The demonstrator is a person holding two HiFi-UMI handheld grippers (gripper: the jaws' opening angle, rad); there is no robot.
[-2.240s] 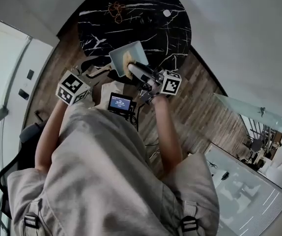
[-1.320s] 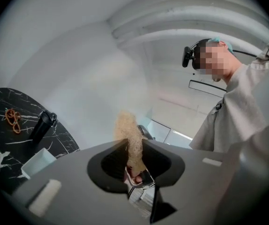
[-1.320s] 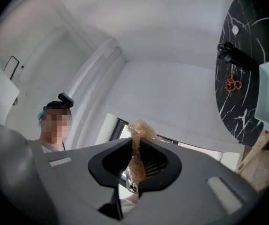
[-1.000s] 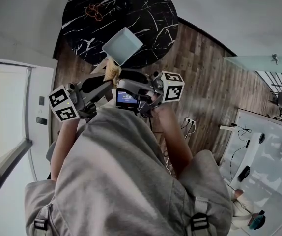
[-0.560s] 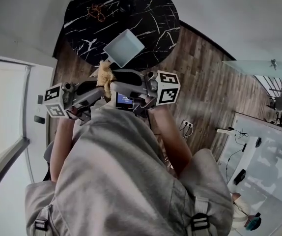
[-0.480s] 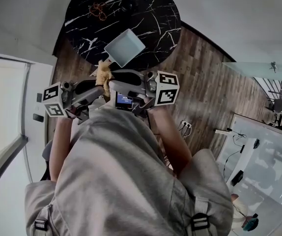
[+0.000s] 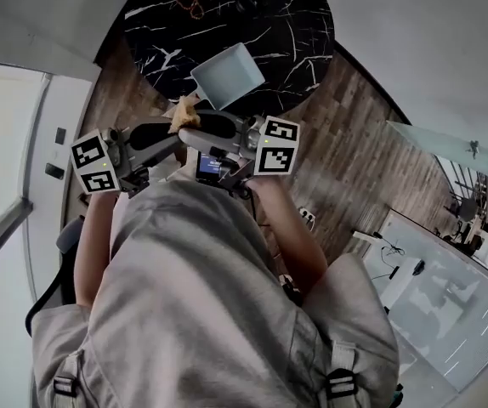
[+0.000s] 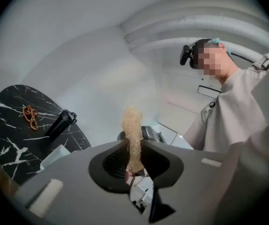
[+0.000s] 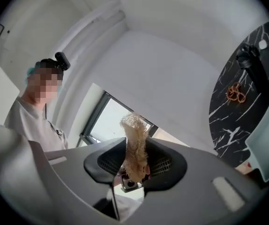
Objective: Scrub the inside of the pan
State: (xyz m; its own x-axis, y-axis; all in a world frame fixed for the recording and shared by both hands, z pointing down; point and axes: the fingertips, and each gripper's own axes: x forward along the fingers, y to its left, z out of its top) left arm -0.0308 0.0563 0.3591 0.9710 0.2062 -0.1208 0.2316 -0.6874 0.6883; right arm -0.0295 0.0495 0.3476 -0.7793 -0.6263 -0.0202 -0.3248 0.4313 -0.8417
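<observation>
Left gripper view shows your left gripper (image 8: 133, 144) pinched narrow on one coarse, tan, fibrous scrubber (image 8: 131, 123). Your right gripper (image 9: 137, 145), jaws just easing wider, grips that same wad, both held level, nose to nose. One pale square pan (image 7: 227, 73) sits apart on the round black marble counter (image 7: 299, 32).

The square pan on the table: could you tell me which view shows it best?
The head view: nearly the whole pan shows from above. The left gripper view catches only one pale corner; the right gripper view shows a side cut off at the picture's edge.
</observation>
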